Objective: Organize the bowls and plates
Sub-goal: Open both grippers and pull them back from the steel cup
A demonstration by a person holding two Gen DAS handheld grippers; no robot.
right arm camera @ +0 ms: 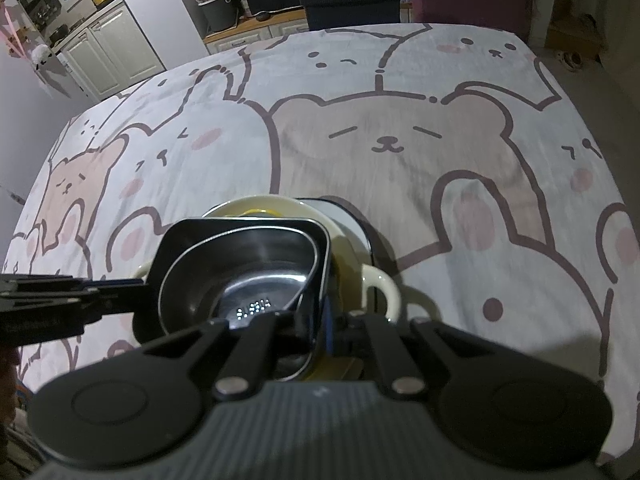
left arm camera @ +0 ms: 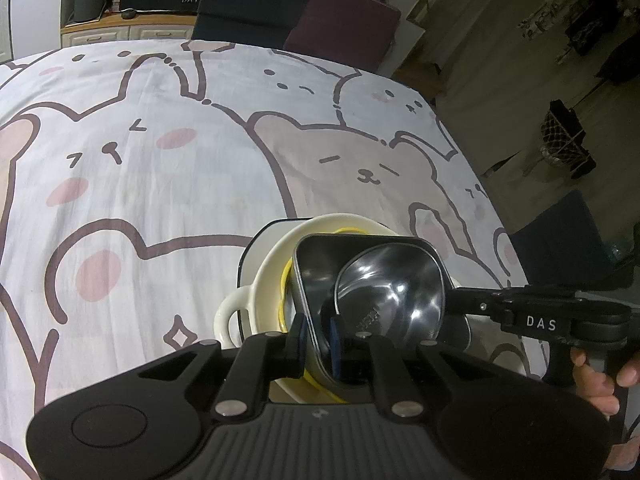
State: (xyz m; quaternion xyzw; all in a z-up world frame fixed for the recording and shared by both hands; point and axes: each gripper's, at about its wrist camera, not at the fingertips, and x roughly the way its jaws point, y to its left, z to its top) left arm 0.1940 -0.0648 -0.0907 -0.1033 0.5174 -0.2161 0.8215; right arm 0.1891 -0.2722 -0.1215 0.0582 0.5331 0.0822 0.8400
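Steel tray [left arm camera: 320,280], squarish with rounded corners and carrying a shiny round steel bowl [left arm camera: 392,292] inside it, is sitting tilted in the cream bowl [left arm camera: 256,272], which is itself resting on a white dark-edged plate [left arm camera: 256,240] on the bear-print cloth [left arm camera: 160,160]. Both grippers are pinching the tray's rim from opposite sides: the left gripper [left arm camera: 318,340] is clenching the near wall, and the right gripper [right arm camera: 316,320] is clamping the opposite wall. To finish this nesting well, I judge both hands should be lowering together, keeping the tray level so the inner bowl is not sliding, then easing off only once the tray is seating squarely on the yellow rim [left arm camera: 286,280] below.
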